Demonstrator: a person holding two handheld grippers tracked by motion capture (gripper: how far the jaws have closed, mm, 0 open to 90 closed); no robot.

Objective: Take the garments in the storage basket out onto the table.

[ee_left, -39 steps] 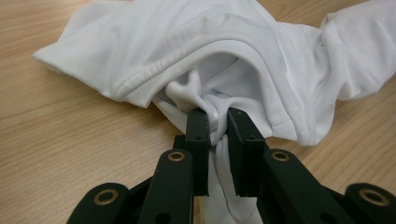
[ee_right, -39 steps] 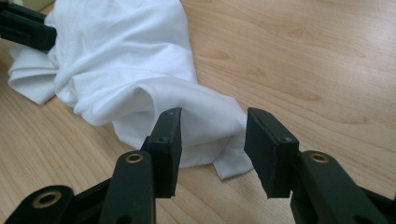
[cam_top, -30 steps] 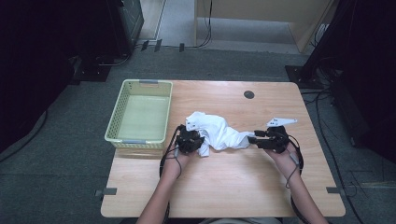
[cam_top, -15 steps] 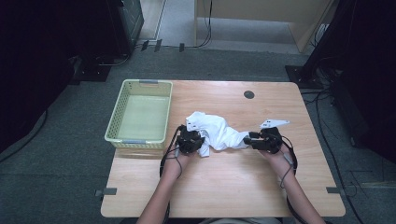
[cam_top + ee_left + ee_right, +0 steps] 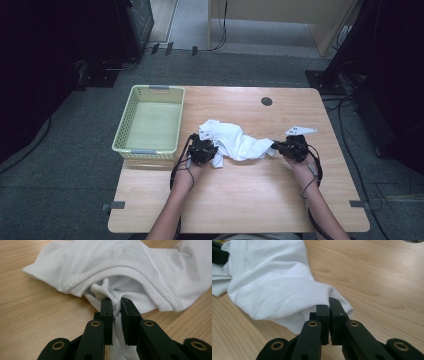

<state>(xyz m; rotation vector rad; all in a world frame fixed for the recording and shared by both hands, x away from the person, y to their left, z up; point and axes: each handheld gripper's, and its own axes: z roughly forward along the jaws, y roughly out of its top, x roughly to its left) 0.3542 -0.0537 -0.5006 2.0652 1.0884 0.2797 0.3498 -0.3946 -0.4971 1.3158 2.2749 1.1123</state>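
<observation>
A crumpled white garment [image 5: 235, 141] lies at the middle of the wooden table [image 5: 240, 200]. My left gripper [image 5: 209, 149] sits at its left end. In the left gripper view, my left gripper [image 5: 116, 307] is shut on a bunched fold of the white garment [image 5: 130, 272]. My right gripper [image 5: 276, 147] is at the garment's right end. Its jaws have just been closing. In the right gripper view, my right gripper [image 5: 329, 306] stands shut, pinching the thin edge of the white garment [image 5: 272, 282].
A pale yellow-green mesh basket [image 5: 131, 120] stands empty at the table's left side, just beyond my left hand. A dark round cable hole [image 5: 266, 101] sits at the back right. Bare wood lies in front of both hands.
The right gripper's jaws have closed at the garment's right end, and that end now reaches out toward it. The left gripper has kept its grip and has not moved.
</observation>
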